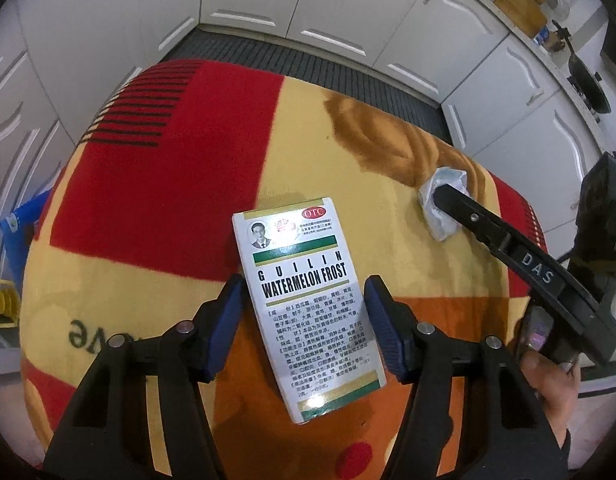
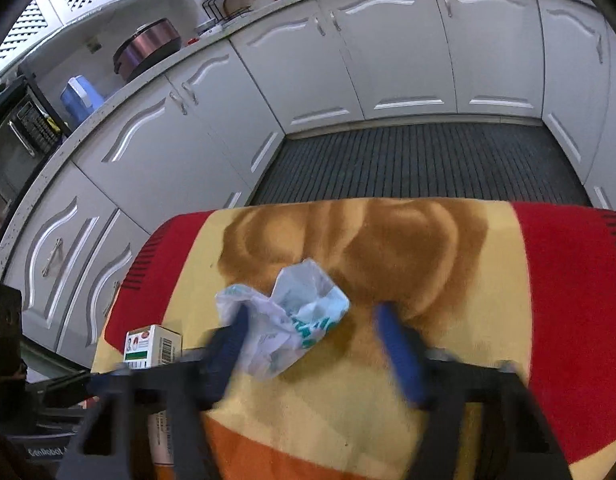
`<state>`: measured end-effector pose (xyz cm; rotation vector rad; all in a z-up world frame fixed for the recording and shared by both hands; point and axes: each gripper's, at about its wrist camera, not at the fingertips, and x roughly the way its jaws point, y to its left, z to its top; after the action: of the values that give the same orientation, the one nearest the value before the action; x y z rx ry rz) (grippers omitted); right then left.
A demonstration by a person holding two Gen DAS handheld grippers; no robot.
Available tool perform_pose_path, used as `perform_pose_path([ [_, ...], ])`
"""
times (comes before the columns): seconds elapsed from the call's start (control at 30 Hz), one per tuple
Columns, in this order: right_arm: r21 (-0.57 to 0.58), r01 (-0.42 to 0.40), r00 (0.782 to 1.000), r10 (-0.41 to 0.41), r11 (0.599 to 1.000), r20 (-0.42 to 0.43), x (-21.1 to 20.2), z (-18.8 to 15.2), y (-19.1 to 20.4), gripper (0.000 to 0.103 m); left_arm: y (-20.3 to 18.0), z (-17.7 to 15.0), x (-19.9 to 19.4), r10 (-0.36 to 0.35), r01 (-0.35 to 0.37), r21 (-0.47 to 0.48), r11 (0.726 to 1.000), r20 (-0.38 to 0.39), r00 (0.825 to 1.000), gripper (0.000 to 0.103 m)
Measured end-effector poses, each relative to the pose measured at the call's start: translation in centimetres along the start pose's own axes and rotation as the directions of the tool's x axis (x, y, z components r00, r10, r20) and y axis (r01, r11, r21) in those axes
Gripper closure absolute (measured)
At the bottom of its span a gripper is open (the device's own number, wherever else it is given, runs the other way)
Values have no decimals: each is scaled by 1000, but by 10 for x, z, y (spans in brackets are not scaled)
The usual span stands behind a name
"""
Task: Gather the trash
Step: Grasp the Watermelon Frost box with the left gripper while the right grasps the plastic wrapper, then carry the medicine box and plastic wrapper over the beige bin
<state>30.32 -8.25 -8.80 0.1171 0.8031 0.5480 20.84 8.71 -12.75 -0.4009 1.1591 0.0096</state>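
Presently, on a fleece blanket patterned in red, yellow and orange (image 1: 156, 184), two items of trash.

Item one: white cardboard medicine box printed "Guilin Watermelon Frost" (image 1: 308, 304), lying flat, face up. Left gripper (image 1: 304, 324), black frame with blue pads, straddles it with jaws apart; a narrow gap shows on each side of the box, no pad pressing.

Item two: crumpled white plastic wrapper with teal print (image 2: 288, 320), lying well apart from the box, near the brown patch of the blanket. Right gripper (image 2: 320, 340), motion-blurred, jaws apart; its left blue pad (image 2: 236, 332) lies against the wrapper's edge, the right pad stands clear of it.

Surroundings: white kitchen cabinets (image 2: 388, 48); dark ribbed floor mat (image 2: 420, 160).
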Motion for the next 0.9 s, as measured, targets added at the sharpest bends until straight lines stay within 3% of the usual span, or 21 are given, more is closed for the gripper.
perform_pose_path([
  [0.17,-28,-10,1000,10,1000,19,-19,-8,1,75,-2,-9,0,-3,2,18,1000,20,1000,44],
  [0.47,-32,6,997,-3,999,81,-90,-46,-20,75,-19,-27,-19,-44,42,67,997,29,999,47],
  [0.9,50,78,984,-85,996,155,-177,-106,-62,75,-96,-62,-32,-100,93,234,968,17,995,50],
])
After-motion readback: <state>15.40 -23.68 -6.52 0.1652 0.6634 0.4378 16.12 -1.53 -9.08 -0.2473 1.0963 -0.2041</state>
